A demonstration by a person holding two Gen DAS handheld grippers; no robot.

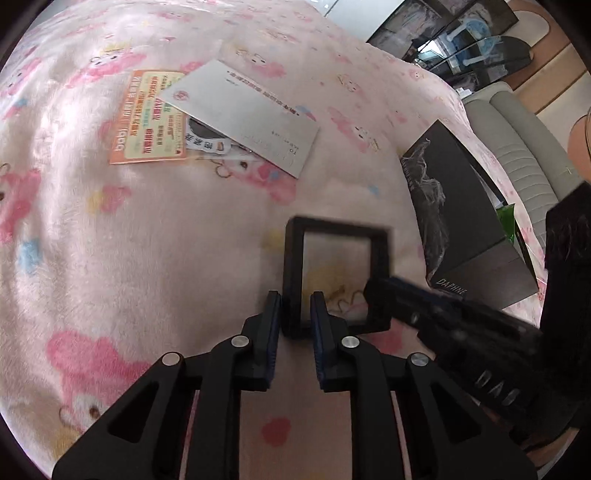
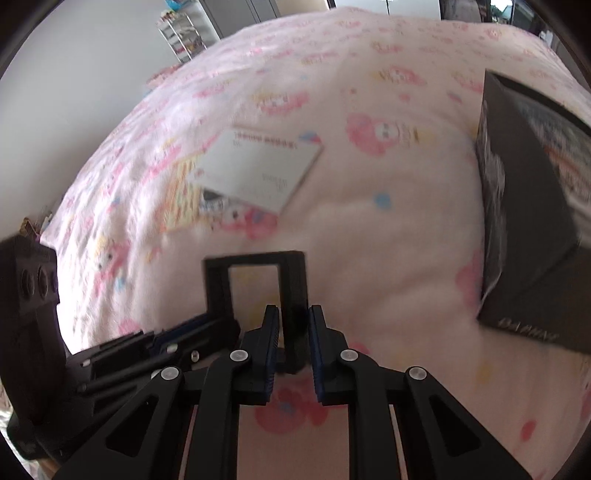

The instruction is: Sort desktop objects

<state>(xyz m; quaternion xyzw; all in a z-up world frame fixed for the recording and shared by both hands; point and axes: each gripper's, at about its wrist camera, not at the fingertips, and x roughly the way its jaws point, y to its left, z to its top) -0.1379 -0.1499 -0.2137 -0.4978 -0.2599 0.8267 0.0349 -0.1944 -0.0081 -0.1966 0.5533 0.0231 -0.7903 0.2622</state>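
Observation:
A small black square frame (image 1: pixel 336 226) with a clear middle is held just above the pink cartoon-print blanket (image 1: pixel 110 240). My left gripper (image 1: pixel 295 306) is shut on the frame's left bar. From the right, the right gripper (image 1: pixel 378 299) reaches in at the opposite bar. In the right wrist view the same frame (image 2: pixel 255 258) has its right bar pinched by my right gripper (image 2: pixel 293 315). There the left gripper (image 2: pixel 218 326) comes in from the lower left at the other bar.
A white card (image 1: pixel 243 114) lies over an orange leaflet (image 1: pixel 147 118) and a small sticker (image 1: pixel 207 138) farther back on the blanket. A black box marked DAPHNE (image 1: pixel 454 206) stands at the right. Beyond the blanket's edge are a grey seat (image 1: pixel 517 147) and a wire rack (image 2: pixel 184 33).

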